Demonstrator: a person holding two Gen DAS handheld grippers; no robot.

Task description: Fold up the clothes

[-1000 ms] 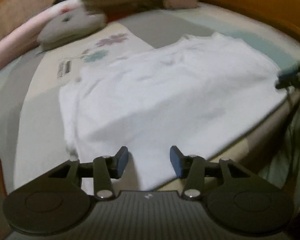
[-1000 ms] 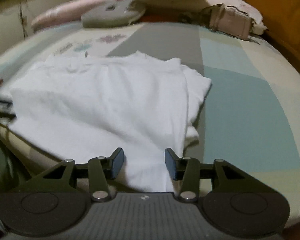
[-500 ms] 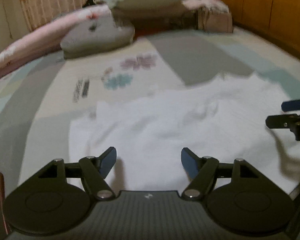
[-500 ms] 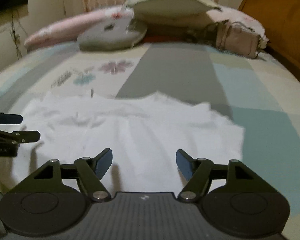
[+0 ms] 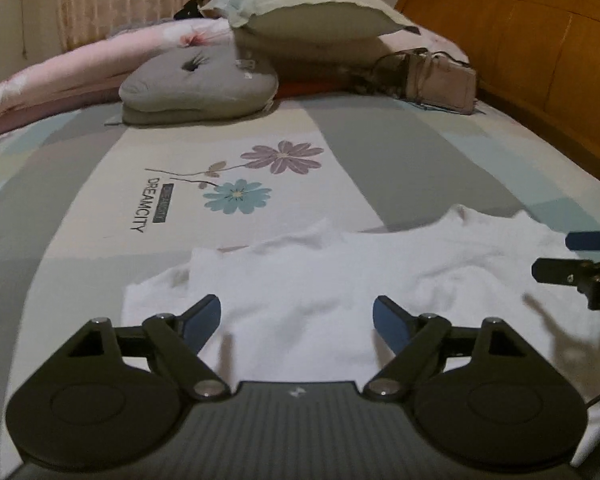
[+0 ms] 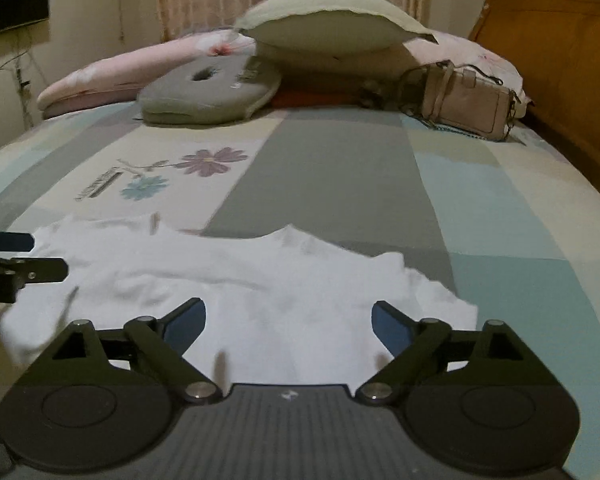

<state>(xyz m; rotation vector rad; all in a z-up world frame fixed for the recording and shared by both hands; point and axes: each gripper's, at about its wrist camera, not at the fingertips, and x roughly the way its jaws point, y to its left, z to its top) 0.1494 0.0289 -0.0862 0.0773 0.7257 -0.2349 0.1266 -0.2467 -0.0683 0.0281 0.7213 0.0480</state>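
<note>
On the patchwork bedspread, near its front edge, a white garment is spread flat, with its long axis running crosswise to both grippers, from the left one's side to the right one's. It is seen directly ahead of and below each tool. The left gripper is held over the garment's left part, where a sleeve-like flap juts out toward the bare bedspread; the right gripper is held over the right part, whose ragged edge ends on the blue panel. Each tool's tip is caught at the edge of the other's view, so they are judged to stand side by side along the near hem, neither clearly nearer to the cloth.

Both pairs of jaws are opening and are spread wide. Cloth lies under the gap, yet nothing is pinched: the blue pads are not seen to press on the fabric, and thin shadows beneath them suggest they are raised off it.

The garment appears already partly folded. The coming move is judged to turn on each gripper reaching its own end.

At the far end a grey cushion and a handbag lie well apart from the garment.
</note>
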